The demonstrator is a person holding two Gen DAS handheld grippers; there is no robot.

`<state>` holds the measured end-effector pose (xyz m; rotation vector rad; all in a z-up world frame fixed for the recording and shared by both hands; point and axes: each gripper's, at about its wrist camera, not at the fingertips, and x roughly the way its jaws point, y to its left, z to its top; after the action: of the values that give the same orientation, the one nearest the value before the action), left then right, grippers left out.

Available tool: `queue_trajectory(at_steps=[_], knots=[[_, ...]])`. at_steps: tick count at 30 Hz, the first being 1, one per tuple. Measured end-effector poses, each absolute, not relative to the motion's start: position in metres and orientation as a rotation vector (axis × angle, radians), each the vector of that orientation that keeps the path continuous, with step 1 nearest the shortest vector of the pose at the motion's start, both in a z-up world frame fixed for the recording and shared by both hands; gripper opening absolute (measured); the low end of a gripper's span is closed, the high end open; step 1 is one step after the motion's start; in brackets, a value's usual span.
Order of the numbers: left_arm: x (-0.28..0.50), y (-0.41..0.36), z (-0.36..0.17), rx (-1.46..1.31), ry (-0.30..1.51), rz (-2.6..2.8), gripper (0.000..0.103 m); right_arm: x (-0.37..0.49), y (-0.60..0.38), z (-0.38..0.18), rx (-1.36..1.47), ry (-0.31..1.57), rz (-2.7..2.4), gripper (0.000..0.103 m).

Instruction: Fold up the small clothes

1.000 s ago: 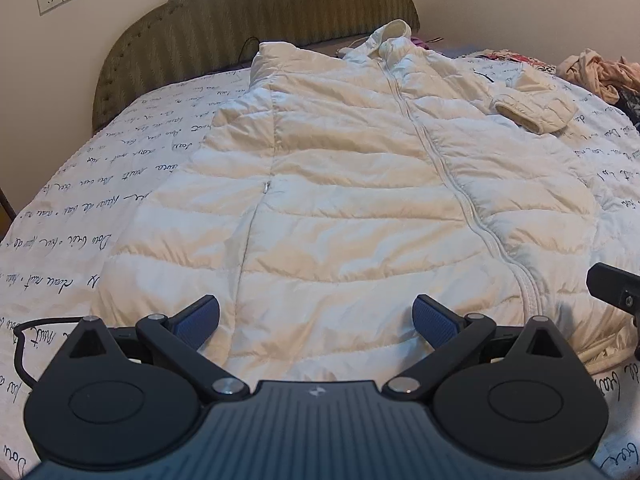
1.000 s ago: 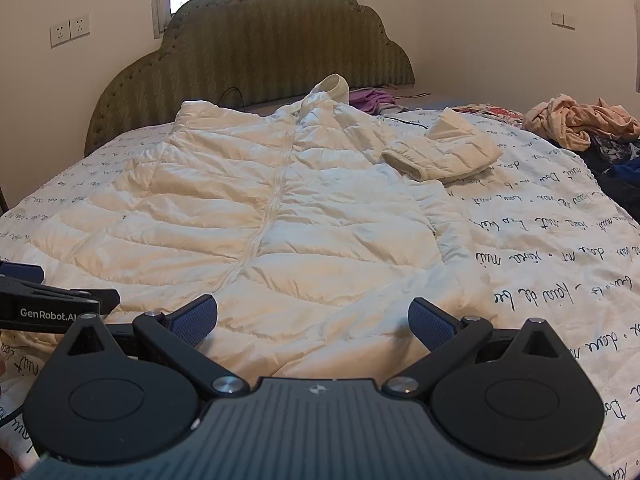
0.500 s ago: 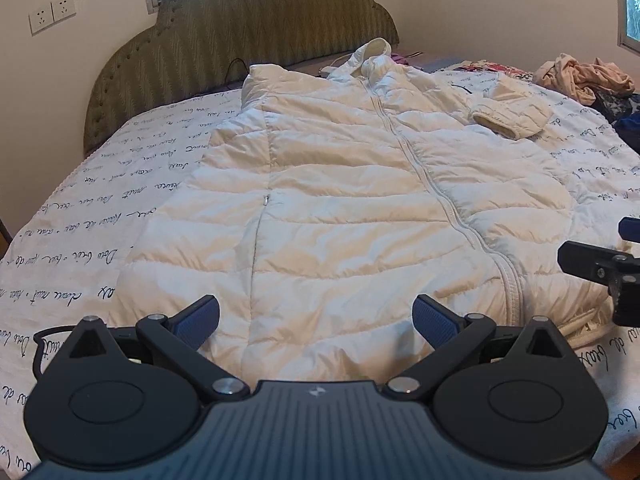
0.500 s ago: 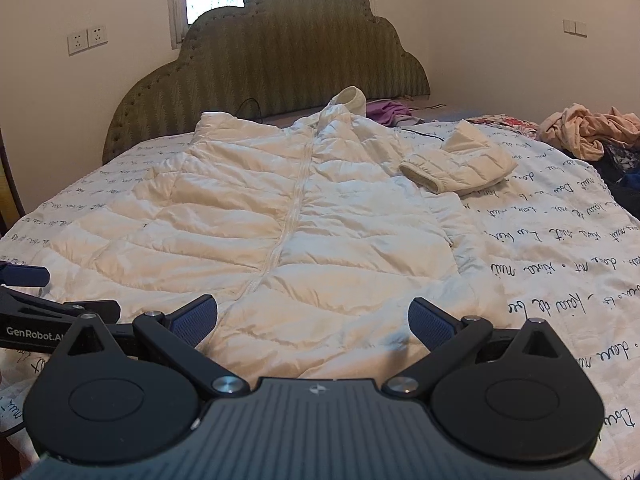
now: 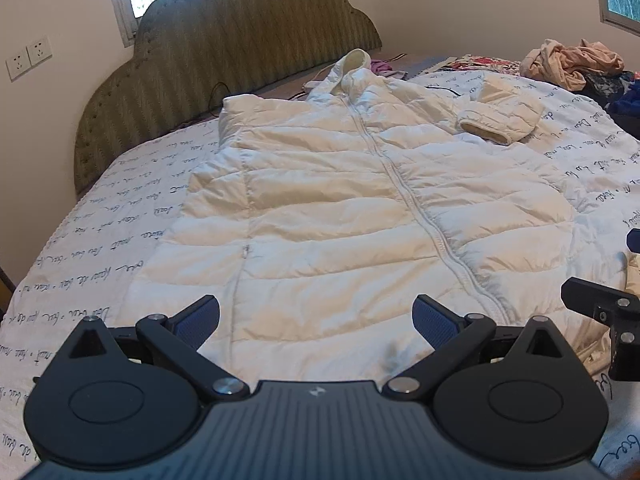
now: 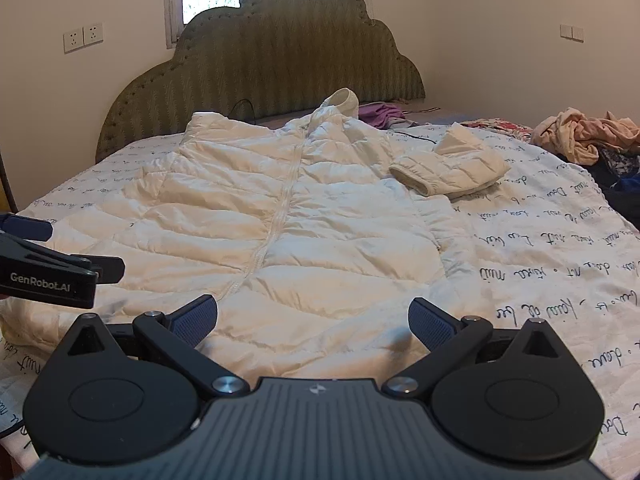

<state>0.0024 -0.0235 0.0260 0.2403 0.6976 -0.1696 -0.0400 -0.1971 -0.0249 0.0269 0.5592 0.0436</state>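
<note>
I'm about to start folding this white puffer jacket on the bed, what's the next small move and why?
Probably lower both tools onto the near hem and pinch it. The white puffer jacket lies flat and zipped, one sleeve already folded in; the left tool and right tool are open and empty above the hem.

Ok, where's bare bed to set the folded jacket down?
Bare sheet lies between the white jacket and the headboard, and another strip sits right of the jacket, below its folded sleeve. The far right corner is crowded with a clothes pile.
</note>
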Motion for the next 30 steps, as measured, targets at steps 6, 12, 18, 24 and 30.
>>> queue_trajectory(at_steps=[6, 12, 18, 24, 30], knots=[[0.010, -0.034, 0.018, 0.223, 0.697, -0.177, 0.103, -0.034, -0.216, -0.027, 0.061, 0.563, 0.006, 0.103], [0.021, -0.024, 0.014, 0.165, 0.719, -0.114, 0.103, -0.031, -0.207, -0.027, 0.052, 0.549, 0.045, 0.103], [0.030, -0.017, 0.010, 0.138, 0.744, -0.095, 0.103, -0.024, -0.204, -0.030, 0.018, 0.560, 0.036, 0.103], [0.038, -0.018, 0.005, 0.151, 0.761, -0.089, 0.103, -0.017, -0.208, -0.029, 0.000, 0.551, 0.025, 0.103], [0.049, -0.023, 0.000, 0.165, 0.775, -0.082, 0.103, -0.001, -0.215, -0.023, -0.057, 0.515, 0.019, 0.103]])
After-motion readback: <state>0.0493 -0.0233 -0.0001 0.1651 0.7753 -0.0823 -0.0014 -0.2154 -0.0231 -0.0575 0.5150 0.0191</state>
